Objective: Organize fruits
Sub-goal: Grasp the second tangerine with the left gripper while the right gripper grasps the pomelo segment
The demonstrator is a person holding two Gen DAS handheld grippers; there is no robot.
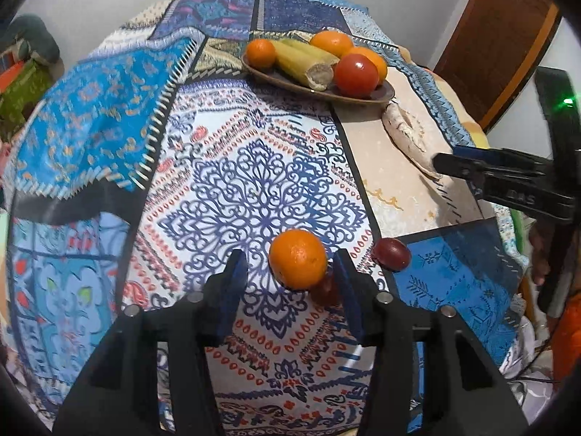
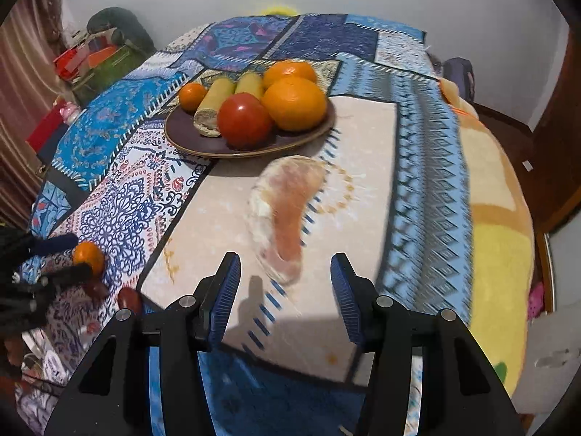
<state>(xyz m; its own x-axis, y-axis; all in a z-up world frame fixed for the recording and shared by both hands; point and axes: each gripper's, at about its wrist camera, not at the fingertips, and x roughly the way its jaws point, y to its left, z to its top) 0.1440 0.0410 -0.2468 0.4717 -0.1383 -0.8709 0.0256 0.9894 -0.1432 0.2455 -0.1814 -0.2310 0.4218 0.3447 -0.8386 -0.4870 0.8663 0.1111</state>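
A brown plate (image 1: 381, 95) (image 2: 181, 134) at the far side of the patterned cloth holds oranges, a red tomato (image 1: 356, 74) (image 2: 244, 120) and two yellow corn cobs (image 1: 301, 60). My left gripper (image 1: 290, 272) is open around a loose orange (image 1: 298, 263) lying on the cloth; the orange also shows in the right wrist view (image 2: 89, 256). Two dark red fruits (image 1: 392, 253) lie beside it, one partly behind the orange. My right gripper (image 2: 285, 276) is open and empty just in front of a pale peeled fruit piece (image 2: 287, 210) (image 1: 406, 134).
The surface is a bed or table under a blue patchwork cloth (image 1: 90, 127). A wooden door (image 1: 508, 29) stands at the right. Bags and boxes (image 2: 98, 58) lie beyond the left edge. A yellow blanket (image 2: 501, 254) lies at the right.
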